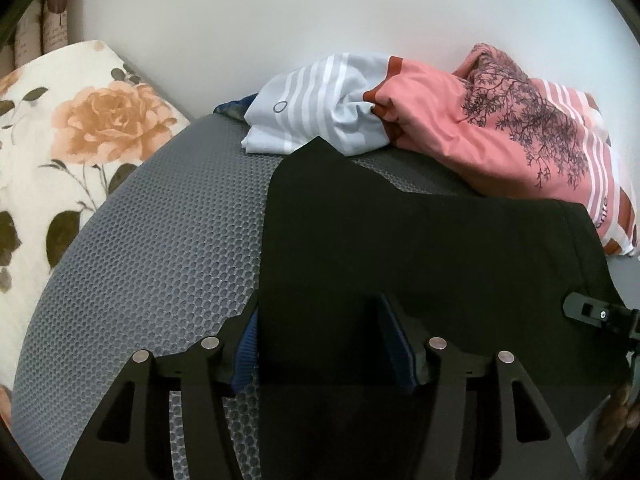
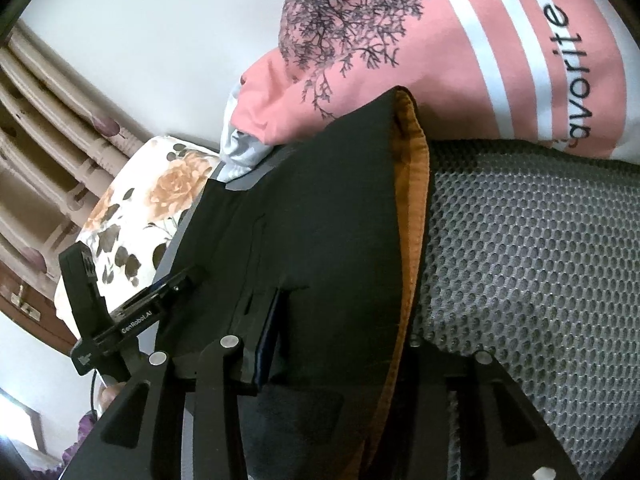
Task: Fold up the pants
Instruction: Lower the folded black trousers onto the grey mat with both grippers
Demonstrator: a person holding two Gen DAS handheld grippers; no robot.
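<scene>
The black pants [image 1: 420,248] lie flat on a grey mesh mat [image 1: 160,240]. My left gripper [image 1: 324,344] stands open over the near edge of the pants, its blue pads on either side of the cloth. In the right wrist view the pants [image 2: 320,220] show an orange inner edge [image 2: 416,200]. My right gripper [image 2: 340,344] sits open at that edge, one finger [image 2: 268,336] on the black cloth, the other hidden under the fabric. The left gripper [image 2: 132,312] shows at the left of the right wrist view. The right gripper's tip [image 1: 592,308] shows at the right of the left wrist view.
A pile of clothes lies at the far side of the mat: a pale blue striped garment [image 1: 320,104] and a pink shirt with a tree print [image 1: 500,120], also seen close in the right wrist view [image 2: 440,40]. A floral pillow [image 1: 60,152] lies left.
</scene>
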